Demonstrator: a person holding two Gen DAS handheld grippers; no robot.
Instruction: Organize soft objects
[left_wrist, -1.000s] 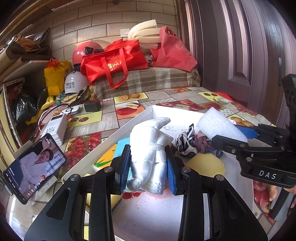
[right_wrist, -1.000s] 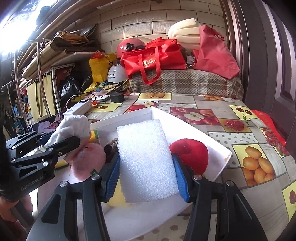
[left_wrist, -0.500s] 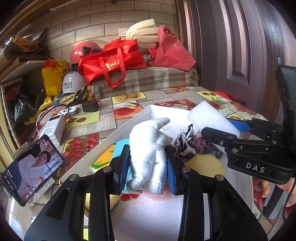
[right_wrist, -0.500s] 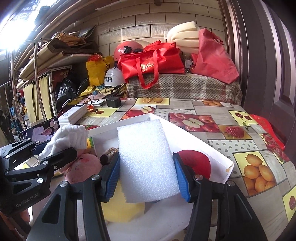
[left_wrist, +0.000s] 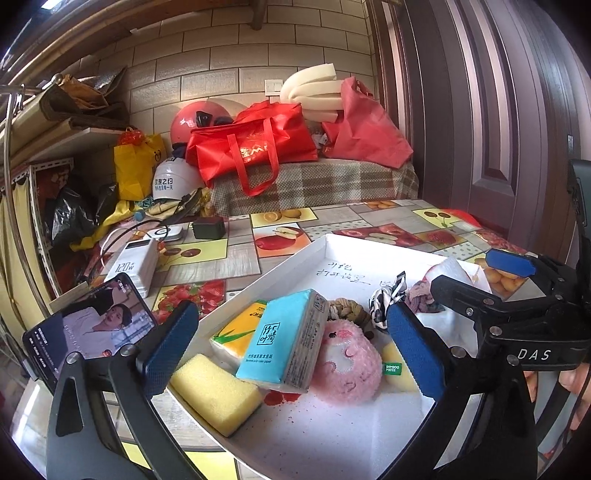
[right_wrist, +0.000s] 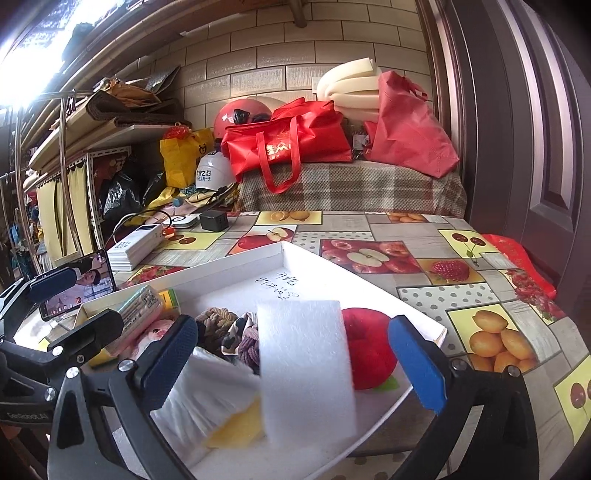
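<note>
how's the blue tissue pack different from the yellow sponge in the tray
The blue tissue pack is printed and plastic-wrapped; the yellow sponge is bare, porous foam. The pack leans tilted against the pink plush; the sponge lies flat by the white tray edge. Both are soft rectangular blocks inside the tray.

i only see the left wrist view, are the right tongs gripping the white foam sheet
Observer: No. The right tongs have just been opening; the white foam sheet stands between the pads, touching neither.
Operator: anything behind it
Observer: A red apple-shaped plush lies by the white tray's right rim.
Operator: and beside the sheet
Observer: A white ribbed cloth lies over a yellow sponge.
</note>
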